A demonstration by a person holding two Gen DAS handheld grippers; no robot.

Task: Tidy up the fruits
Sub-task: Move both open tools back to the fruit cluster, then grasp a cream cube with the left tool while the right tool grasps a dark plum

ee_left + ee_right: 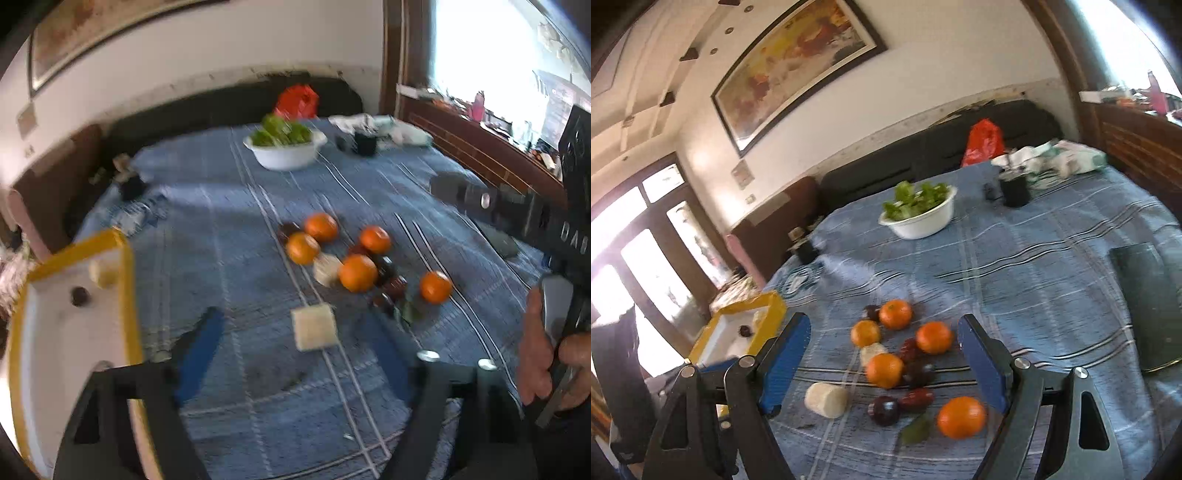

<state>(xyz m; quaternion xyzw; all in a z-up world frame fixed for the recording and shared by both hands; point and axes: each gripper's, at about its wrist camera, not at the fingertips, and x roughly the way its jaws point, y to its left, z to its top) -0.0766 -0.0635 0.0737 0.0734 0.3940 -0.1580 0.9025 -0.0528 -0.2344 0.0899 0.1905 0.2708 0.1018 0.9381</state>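
Several oranges (357,273) (885,370) lie in a loose cluster on the blue striped tablecloth (236,221), mixed with dark plums (884,410) and pale cut fruit chunks (314,326) (826,399). A yellow-rimmed white tray (70,332) (737,332) at the left holds one plum and one pale chunk. My left gripper (299,354) is open and empty, just before a pale chunk. My right gripper (882,363) is open and empty, hovering over the fruit cluster; it also shows in the left wrist view (458,192).
A white bowl of green leaves (285,146) (921,212) stands at the table's far side. A black cup (1015,190), crumpled white cloths (1052,157) and a red bag (983,142) lie behind it. A dark flat object (1148,306) lies at the right.
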